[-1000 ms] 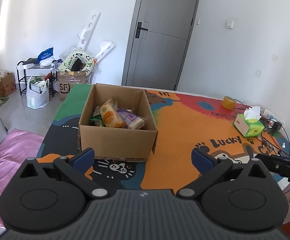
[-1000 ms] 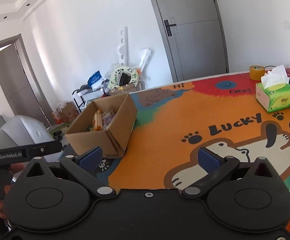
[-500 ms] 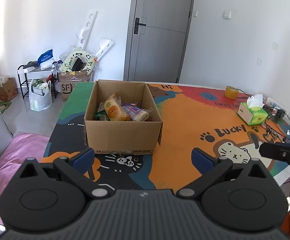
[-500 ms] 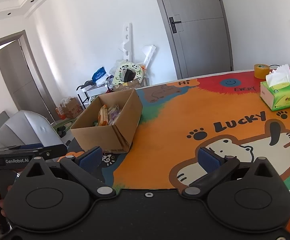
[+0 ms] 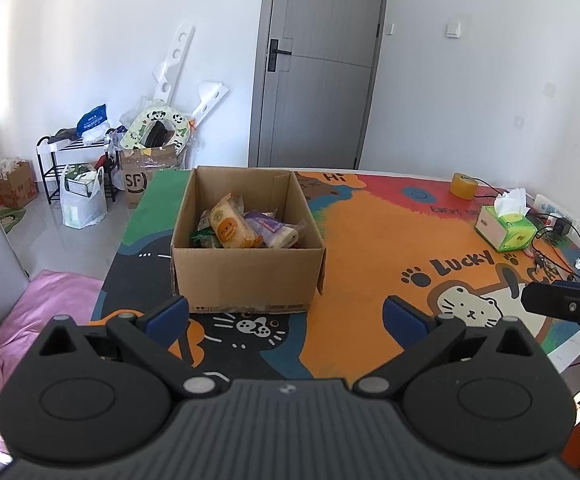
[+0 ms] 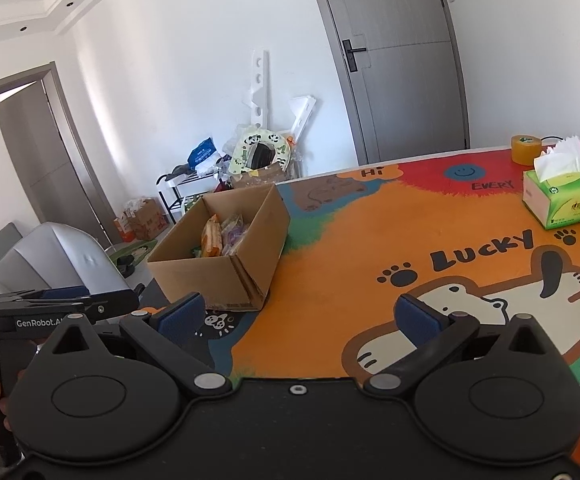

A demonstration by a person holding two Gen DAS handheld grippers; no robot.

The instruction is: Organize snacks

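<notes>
An open cardboard box (image 5: 246,276) stands on the colourful cartoon table mat (image 5: 369,248). It holds several snack packets, among them an orange-labelled one (image 5: 232,230) and a purple one (image 5: 270,228). The box also shows in the right wrist view (image 6: 226,264), with the snack packets (image 6: 220,236) inside. My left gripper (image 5: 286,316) is open and empty, held back from the box's near side. My right gripper (image 6: 297,314) is open and empty, over the table's near edge to the right of the box.
A green tissue box (image 5: 505,230) and a roll of yellow tape (image 5: 463,185) sit at the table's far right, beside cables (image 5: 549,248). A pink cushion (image 5: 30,312) and a grey chair (image 6: 46,260) are left of the table. Floor clutter lines the far wall.
Both grippers have pulled back and up from the table, so the box looks smaller and farther. Both stay open and empty.
</notes>
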